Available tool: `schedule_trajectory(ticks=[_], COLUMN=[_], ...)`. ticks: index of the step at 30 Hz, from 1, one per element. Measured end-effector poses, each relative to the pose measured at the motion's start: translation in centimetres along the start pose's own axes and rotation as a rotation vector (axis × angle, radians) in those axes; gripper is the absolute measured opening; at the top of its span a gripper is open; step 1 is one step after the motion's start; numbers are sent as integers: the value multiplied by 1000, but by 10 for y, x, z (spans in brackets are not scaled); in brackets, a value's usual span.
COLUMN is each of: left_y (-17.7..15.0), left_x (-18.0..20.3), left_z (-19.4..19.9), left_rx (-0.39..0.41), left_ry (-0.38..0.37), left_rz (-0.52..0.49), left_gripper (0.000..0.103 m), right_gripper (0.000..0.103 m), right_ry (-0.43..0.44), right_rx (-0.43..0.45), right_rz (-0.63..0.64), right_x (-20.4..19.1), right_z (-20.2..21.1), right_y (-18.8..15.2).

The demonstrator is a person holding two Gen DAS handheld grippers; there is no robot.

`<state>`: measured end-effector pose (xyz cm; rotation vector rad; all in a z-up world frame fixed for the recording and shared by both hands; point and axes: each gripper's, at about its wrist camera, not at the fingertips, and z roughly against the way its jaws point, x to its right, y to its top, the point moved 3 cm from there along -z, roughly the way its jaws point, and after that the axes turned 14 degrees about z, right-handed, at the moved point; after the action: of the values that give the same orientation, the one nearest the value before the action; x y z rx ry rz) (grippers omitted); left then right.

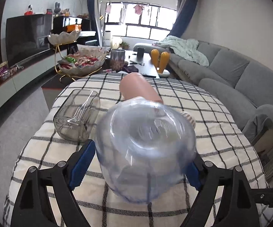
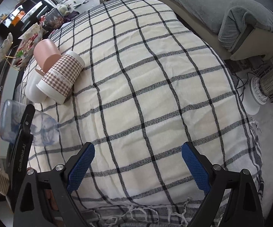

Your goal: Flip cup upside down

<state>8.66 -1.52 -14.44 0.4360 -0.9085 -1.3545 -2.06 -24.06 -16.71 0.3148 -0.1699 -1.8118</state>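
left wrist view: the left gripper is clamped around a clear blue-tinted plastic cup, its base toward the camera, blurred, above the checked tablecloth on the tabletop. a smoky glass tumbler lies on its side just left of it, and a pink cup lies beyond. right wrist view: the right gripper hangs spread wide and empty over bare cloth, well apart from a houndstooth cup lying beside a white cup.
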Motion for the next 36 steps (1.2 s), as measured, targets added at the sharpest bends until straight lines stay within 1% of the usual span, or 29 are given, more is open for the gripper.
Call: schedule_trajectory(ticks=[9, 11, 13, 17, 21, 23, 27, 31, 36], left_y=[-2, -2, -2, 0, 1, 1, 3, 6, 11], left_x=[1, 1, 1, 0, -5, -6, -9, -7, -2], left_z=[6, 12, 18, 35, 49, 56, 71, 85, 99], left_rx=[-28, -35, -46, -55, -92, -107, -121, -137, -141], left_ry=[13, 8, -5, 2, 25, 58, 83, 87, 93], left_rz=[-1, 5, 17, 30, 46, 44, 41, 40, 29], left_gripper=[88, 90, 90, 91, 91, 91, 91, 91, 91], right_gripper=[93, 93, 93, 93, 93, 93, 93, 93, 93], right_ry=[-4, -5, -7, -16, -48, -67, -91, -106, -110], right_rx=[27, 43, 62, 134, 252, 307, 410, 482, 539], right_rz=[1, 6, 16, 60, 107, 128, 165, 198, 209], right_x=[2, 1, 0, -6, -13, -16, -23, -30, -34], right_z=[7, 11, 17, 33, 55, 66, 86, 101, 113], right_y=[-1, -1, -1, -2, -3, -4, -5, -6, -8])
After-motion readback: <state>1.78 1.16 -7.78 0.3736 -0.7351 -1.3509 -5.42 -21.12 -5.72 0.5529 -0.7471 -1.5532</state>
